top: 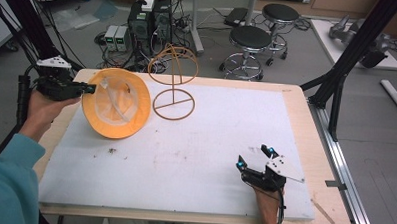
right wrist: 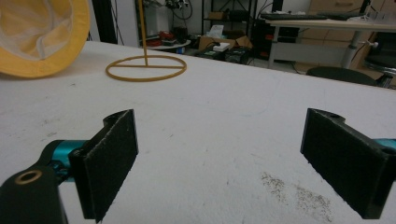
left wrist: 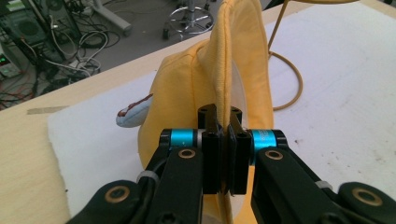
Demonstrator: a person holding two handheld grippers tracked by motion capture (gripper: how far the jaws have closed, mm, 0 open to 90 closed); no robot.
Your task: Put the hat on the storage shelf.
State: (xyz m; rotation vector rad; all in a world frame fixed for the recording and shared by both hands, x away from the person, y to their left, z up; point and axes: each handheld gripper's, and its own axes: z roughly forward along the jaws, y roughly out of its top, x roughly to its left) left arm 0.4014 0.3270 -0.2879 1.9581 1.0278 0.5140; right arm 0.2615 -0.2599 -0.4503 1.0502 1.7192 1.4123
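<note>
A yellow bucket hat (top: 117, 103) with a white lining is held tilted on its edge at the far left of the white mat, its opening facing me. My left gripper (top: 89, 88) is shut on the hat's brim (left wrist: 223, 84); the left gripper view shows both jaws pinching the yellow fabric between them (left wrist: 227, 140). Just right of the hat stands a yellow wire hat stand (top: 174, 81) with a round base (right wrist: 145, 68). My right gripper (top: 255, 157) rests low at the front right of the mat, jaws wide open (right wrist: 219, 163) with bare mat between them.
A white foam mat (top: 200, 157) covers most of the wooden table (top: 306, 116). Black frame posts (top: 353, 52) rise at the right and left. On the floor behind are two stools (top: 250, 41), computer boxes (top: 149, 20) and cables.
</note>
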